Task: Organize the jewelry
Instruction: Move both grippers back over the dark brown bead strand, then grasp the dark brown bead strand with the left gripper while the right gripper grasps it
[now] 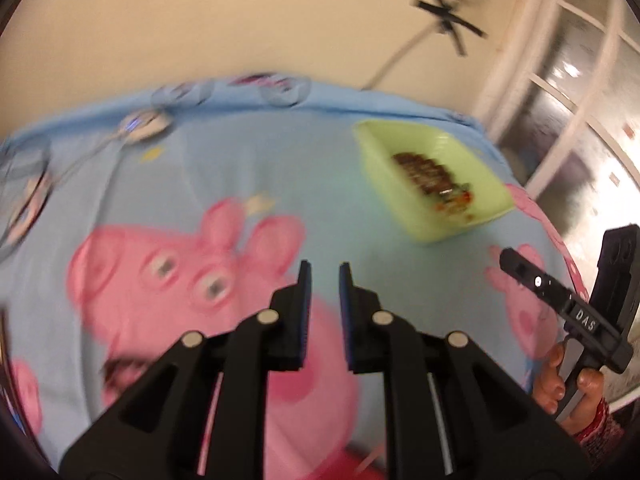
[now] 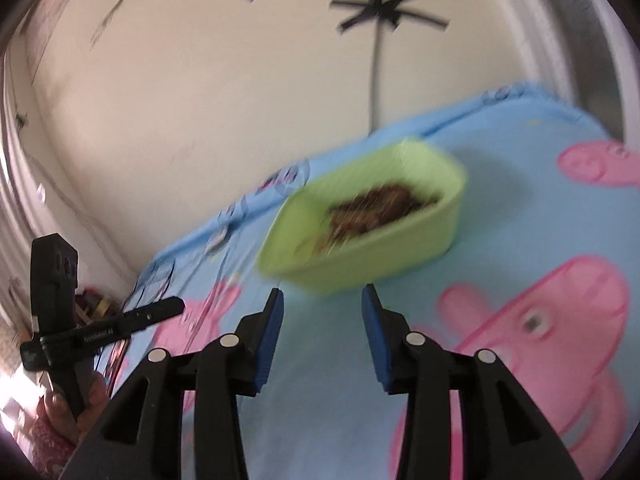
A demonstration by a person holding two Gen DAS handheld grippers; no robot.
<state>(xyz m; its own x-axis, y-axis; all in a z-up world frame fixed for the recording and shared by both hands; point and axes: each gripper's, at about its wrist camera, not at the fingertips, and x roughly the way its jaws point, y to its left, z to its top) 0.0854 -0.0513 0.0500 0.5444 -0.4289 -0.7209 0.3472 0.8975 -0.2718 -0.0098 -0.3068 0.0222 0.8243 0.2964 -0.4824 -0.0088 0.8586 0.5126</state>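
**Both tools empty, jewelry sitting in the green tub**

Left wrist view: left tool (image 1: 325, 270) hangs released over the blue pig-print sheet (image 1: 240, 160); the green tub (image 1: 416, 216) with blurry jewelry (image 1: 430, 172) sits ahead-right.

Right wrist view: right tool (image 2: 322, 294) spread apart, empty, tub just ahead.

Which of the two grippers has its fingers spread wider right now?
The right gripper: its blue-padded fingers stand well apart, aimed toward the green tray. The left gripper is open too, but with a much narrower gap.
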